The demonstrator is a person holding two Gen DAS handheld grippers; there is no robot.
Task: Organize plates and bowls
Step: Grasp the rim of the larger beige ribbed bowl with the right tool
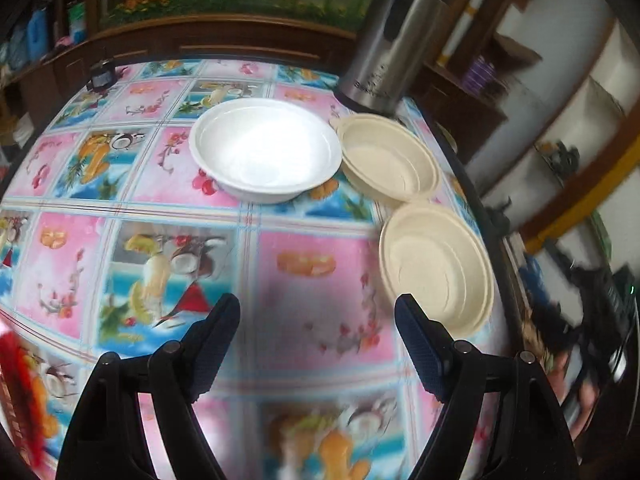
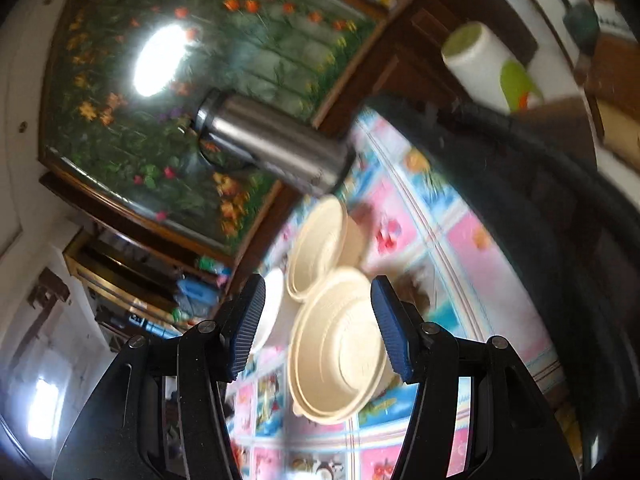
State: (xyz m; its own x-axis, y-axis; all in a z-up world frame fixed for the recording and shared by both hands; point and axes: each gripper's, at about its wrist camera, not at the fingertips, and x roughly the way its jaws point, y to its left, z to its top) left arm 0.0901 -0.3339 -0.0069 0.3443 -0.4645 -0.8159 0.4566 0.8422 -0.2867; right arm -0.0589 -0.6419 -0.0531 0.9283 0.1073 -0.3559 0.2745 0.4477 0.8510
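Left wrist view: the left gripper (image 1: 318, 312) hangs over the table (image 1: 312, 300) with its jaws spread wide and only patterned cloth between them. Ahead sits a white bowl (image 1: 266, 152), and just to its right a cream bowl (image 1: 390, 158) stands in front of a steel flask (image 1: 394, 44). A second cream bowl (image 1: 436, 268) lies nearer, close to the table's right edge and just beside the right-hand finger.

In the right wrist view the scene is tilted. The right gripper (image 2: 318, 324) has its jaws about half apart, and the nearer cream bowl (image 2: 340, 348) shows between them; whether the pads touch it cannot be told. The farther cream bowl (image 2: 320, 246) lies beyond, next to the flask (image 2: 272, 144), with the white bowl (image 2: 270, 312) partly hidden behind the left finger.
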